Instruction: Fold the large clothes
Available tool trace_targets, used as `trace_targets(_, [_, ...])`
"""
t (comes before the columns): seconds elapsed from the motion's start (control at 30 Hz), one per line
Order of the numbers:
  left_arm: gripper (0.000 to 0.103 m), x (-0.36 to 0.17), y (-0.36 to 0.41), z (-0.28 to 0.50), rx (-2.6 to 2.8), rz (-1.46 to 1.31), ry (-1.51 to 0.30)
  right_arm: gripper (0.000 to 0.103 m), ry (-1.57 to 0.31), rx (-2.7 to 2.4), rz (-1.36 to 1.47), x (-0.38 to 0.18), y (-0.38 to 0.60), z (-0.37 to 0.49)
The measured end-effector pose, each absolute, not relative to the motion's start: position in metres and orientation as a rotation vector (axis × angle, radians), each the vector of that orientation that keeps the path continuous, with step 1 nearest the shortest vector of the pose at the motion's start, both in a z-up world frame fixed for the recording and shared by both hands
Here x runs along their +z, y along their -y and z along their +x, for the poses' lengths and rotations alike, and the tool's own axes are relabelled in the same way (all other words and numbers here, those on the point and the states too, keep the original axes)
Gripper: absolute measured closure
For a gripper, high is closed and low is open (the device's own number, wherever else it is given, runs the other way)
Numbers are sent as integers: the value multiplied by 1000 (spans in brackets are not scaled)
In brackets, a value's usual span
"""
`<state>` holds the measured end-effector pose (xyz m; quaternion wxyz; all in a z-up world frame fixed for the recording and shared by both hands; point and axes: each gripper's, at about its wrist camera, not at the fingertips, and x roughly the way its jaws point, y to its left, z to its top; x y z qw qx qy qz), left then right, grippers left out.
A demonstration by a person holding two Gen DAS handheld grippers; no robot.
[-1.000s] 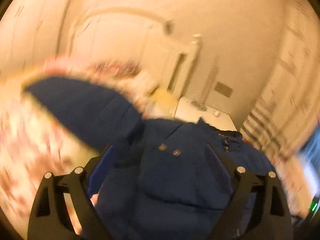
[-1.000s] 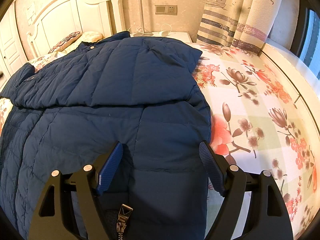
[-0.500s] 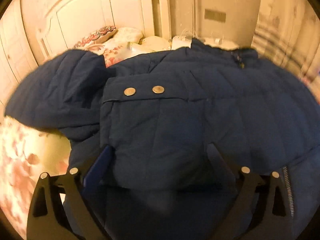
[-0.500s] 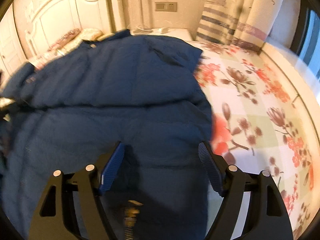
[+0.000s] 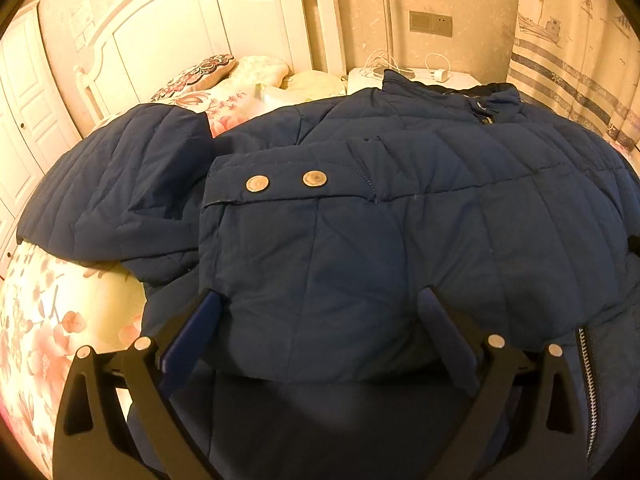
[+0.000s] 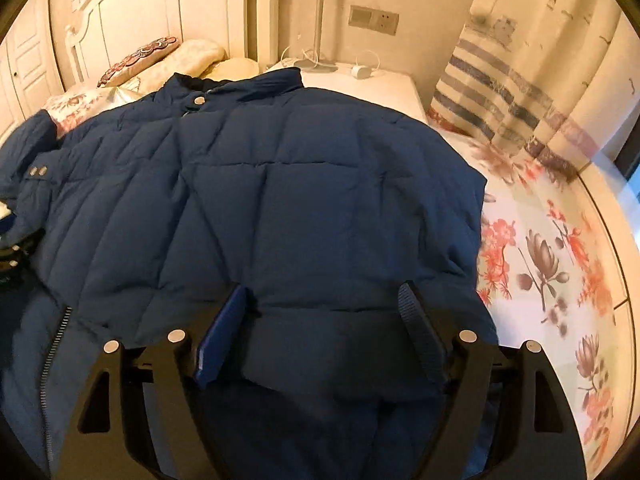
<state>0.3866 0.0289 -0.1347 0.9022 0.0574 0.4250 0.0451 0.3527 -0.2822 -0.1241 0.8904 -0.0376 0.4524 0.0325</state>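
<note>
Navy jacket (image 5: 360, 240) lengthwise, collar (image 6: 240, 84) toward headboard (image 6: 140, 12)

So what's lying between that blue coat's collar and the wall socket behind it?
A white bedside table with a white charger and cable on it sits between the collar and the socket, clearest in the right wrist view.

the jacket (image 5: 360, 248) is matt navy quilted cloth, puffy, with two dull metal snaps (image 5: 285, 181) and a metal-toothed zipper (image 5: 586, 364). the bedsheet (image 6: 552, 248) is smooth floral cloth. the headboard (image 5: 168, 40) looks like painted wood, faintly glossy. the fingers (image 5: 190, 338) carry ribbed blue pads on matt black plastic.
</note>
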Motion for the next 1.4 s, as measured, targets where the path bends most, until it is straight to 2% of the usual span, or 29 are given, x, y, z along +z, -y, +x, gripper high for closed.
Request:
trace_targets(0.17, [4, -135, -29, 387, 93, 117, -879, 27, -833, 39, -43, -95, 295, 369])
trace_targets(0.23, [4, -135, -29, 388, 92, 115, -880, 27, -850, 56, -24, -103, 297, 390])
trace_targets(0.33, [3, -135, -28, 388, 89, 110, -879, 26, -991, 57, -53, -136, 294, 419])
trace_targets(0.5, [3, -136, -28, 390, 87, 106, -881, 27, -881, 61, 68, -106, 295, 424])
trace_targets(0.6, [2, -136, -27, 390, 85, 104, -882, 27, -895, 76, 43, -107, 285, 442])
trace_targets(0.67, [2, -136, -28, 389, 85, 101, -883, 23, -989, 85, -1, -125, 276, 463])
trace_targets(0.73, [2, -136, -28, 390, 83, 99, -884, 16, -1005, 67, -45, -130, 272, 472])
trace_targets(0.77, [2, -136, -27, 390, 83, 98, -884, 16, -1017, 63, -27, -128, 273, 474])
trace_targets(0.9, [2, -136, -27, 390, 81, 95, -885, 17, -949, 70, 53, -107, 275, 456])
trace_targets(1.07, [2, -137, -27, 393, 73, 80, -883, 16, -987, 114, -88, -117, 240, 414])
trace_targets(1.17, [2, -133, -32, 390, 49, 33, -865, 16, -864, 60, -118, -105, 223, 372])
trace_targets(1.23, [3, -127, -42, 385, 9, -45, -823, 16, -834, 114, -102, -103, 206, 351])
trace_targets(1.33, [3, -106, -76, 367, -39, -239, -681, 16, -867, 145, -268, -123, 172, 338])
trace_targets(1.4, [3, -88, -107, 357, 36, -311, -611, 16, -849, 139, -234, -129, 176, 338])
